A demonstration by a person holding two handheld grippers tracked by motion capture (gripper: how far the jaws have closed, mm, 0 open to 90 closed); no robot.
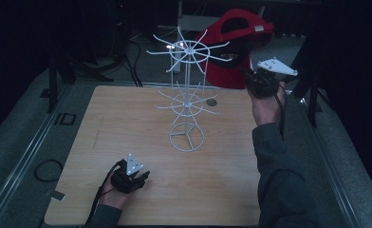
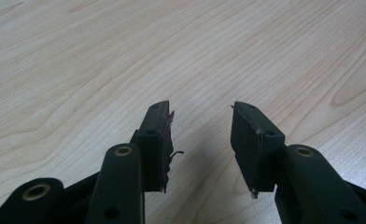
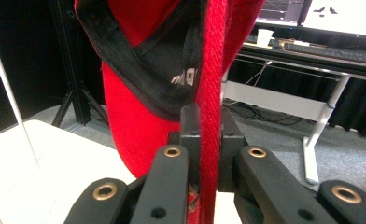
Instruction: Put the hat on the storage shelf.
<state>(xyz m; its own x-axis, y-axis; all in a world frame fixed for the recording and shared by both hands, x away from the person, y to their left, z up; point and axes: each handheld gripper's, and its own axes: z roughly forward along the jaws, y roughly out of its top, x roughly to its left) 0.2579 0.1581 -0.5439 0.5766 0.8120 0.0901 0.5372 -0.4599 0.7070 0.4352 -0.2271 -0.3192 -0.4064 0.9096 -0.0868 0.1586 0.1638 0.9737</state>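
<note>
right gripper [image 1: 256, 81]: raised at the far right of the table, by the top of the rack — its jaws are clamped on the cap's red strap; in the right gripper view [image 3: 209, 140] the strap runs straight between the two black pads.
cap [image 1: 236, 47]: red, with a black lining; it hangs in the air from the right gripper, behind and to the right of the rack's top ring, off the table. in the right gripper view [image 3: 139, 116] white lettering shows on the lining, too small to read.
left gripper [image 1: 135, 178]: low at the near left of the table, well apart from the rack; its jaws stand apart with nothing between them [image 2: 200, 144] — bare wood lies below.
rack [image 1: 186, 90]: white wire, upright near the table's middle, with two rings of prongs and a round base.
table [image 1: 127, 123]: light wood.
</note>
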